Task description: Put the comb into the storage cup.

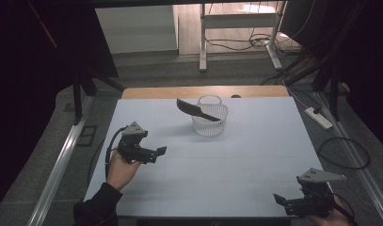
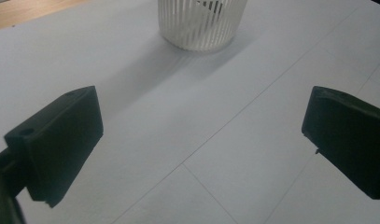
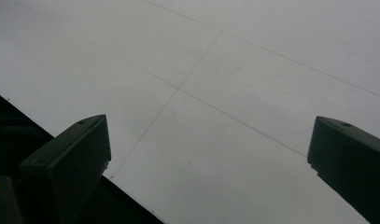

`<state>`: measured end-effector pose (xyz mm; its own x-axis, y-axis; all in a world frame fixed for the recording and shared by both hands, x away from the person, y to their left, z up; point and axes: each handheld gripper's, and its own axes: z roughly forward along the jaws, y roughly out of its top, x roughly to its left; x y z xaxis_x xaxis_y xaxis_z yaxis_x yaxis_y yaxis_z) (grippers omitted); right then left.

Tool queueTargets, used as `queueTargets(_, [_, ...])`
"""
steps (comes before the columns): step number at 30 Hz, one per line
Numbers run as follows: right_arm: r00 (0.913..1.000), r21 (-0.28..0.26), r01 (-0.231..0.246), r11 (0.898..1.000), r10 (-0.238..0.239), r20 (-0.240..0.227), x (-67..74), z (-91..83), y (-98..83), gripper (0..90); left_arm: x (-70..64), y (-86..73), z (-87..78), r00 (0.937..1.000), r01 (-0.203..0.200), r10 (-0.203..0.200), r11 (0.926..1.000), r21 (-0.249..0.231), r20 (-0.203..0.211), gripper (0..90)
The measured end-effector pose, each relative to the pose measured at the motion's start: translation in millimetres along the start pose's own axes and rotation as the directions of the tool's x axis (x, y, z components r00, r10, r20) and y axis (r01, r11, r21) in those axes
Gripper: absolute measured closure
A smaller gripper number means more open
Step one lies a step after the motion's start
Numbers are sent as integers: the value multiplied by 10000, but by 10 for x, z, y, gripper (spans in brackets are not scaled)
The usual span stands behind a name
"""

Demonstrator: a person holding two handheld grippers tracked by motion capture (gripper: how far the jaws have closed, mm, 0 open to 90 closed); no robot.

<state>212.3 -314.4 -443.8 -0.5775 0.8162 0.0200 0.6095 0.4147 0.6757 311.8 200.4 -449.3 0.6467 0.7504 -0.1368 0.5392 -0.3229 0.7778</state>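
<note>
The black comb (image 1: 195, 110) lying across the white basket (image 1: 209, 123) looks light, stiff and a bit slippery, so its thin handle end is the best place to grab, and both the left gripper (image 1: 160, 151) and the right gripper (image 1: 277, 199) have their jaws wide and hold nothing.

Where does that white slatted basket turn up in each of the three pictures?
High view: the basket stands at the table's far middle, a black comb leaning out of it.
Left gripper view: top centre, beyond the open jaws.
Right gripper view: not in it.
Shared landmark: the thin lines across the white table.
</note>
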Motion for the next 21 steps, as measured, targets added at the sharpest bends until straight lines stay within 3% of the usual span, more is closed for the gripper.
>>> queueTargets(21, [10000,-8,12,10000,-12,-5,1,3,4,0,-39,-142,-173,9998,205,-205,9998,-51,3,0])
